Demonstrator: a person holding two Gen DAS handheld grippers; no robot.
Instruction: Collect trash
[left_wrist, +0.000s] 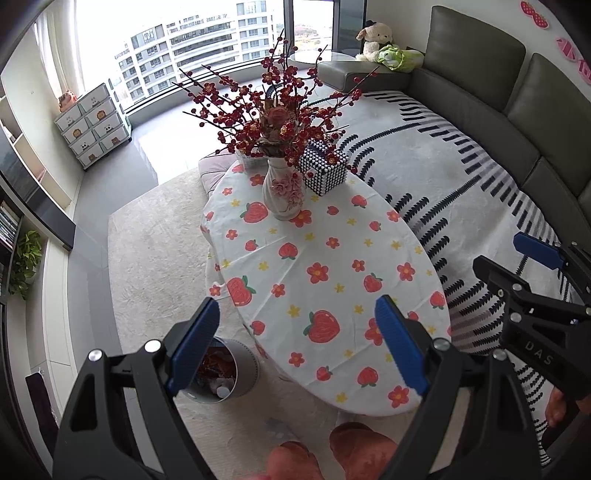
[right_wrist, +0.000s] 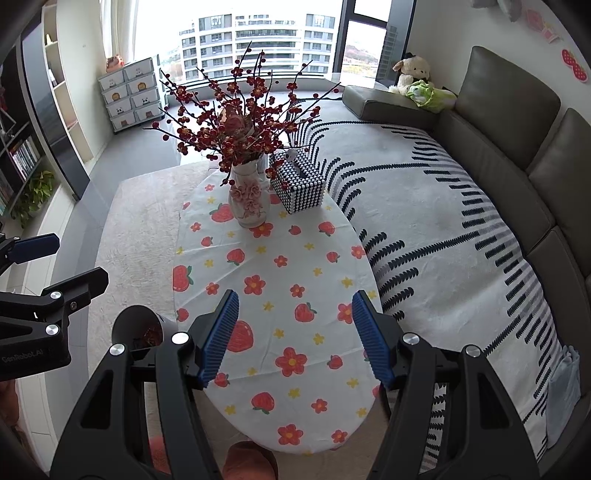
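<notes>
A grey round trash bin (left_wrist: 225, 373) stands on the carpet at the near left of the oval table (left_wrist: 332, 288); wrappers and white scraps lie inside it. It also shows in the right wrist view (right_wrist: 138, 328), partly behind my finger. My left gripper (left_wrist: 299, 343) is open and empty, high above the table's near end. My right gripper (right_wrist: 295, 338) is open and empty, also above the table. Each gripper shows at the edge of the other's view. No loose trash shows on the strawberry tablecloth (right_wrist: 280, 295).
A white vase with red blossom branches (left_wrist: 282, 192) and a black-and-white studded tissue box (left_wrist: 325, 170) stand at the table's far end. A grey sofa (left_wrist: 517, 122) with a patterned throw runs along the right. Shelves and a drawer unit (left_wrist: 94, 125) line the left wall.
</notes>
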